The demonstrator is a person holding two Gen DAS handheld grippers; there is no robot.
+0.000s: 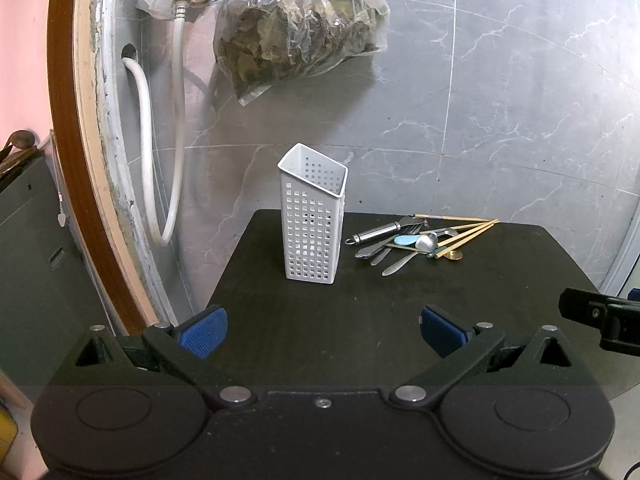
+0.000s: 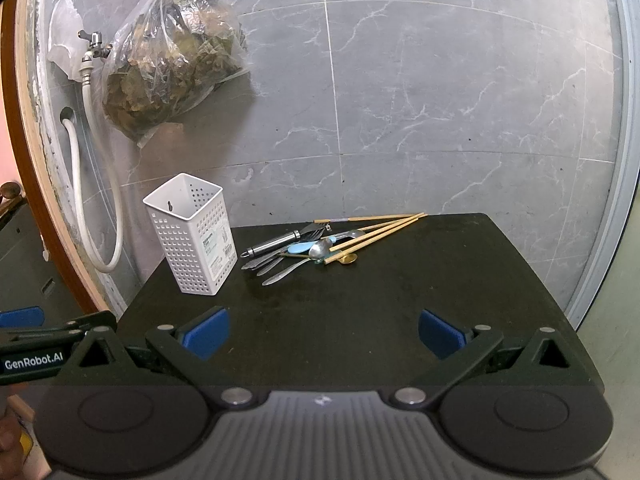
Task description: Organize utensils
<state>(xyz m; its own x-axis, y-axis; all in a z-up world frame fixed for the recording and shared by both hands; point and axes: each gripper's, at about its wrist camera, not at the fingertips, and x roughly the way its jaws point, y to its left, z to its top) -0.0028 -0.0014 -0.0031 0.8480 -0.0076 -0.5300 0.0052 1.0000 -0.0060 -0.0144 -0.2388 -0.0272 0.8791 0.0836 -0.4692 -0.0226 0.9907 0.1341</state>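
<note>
Just one holder (image 1: 312,216), four chopsticks (image 1: 466,234)

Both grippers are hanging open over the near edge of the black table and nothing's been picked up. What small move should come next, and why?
Probably the right gripper should advance toward the utensil pile. The pile lies loose on the black table, right of the white perforated holder, which stands upright and looks empty. The left gripper faces the holder instead.
</note>
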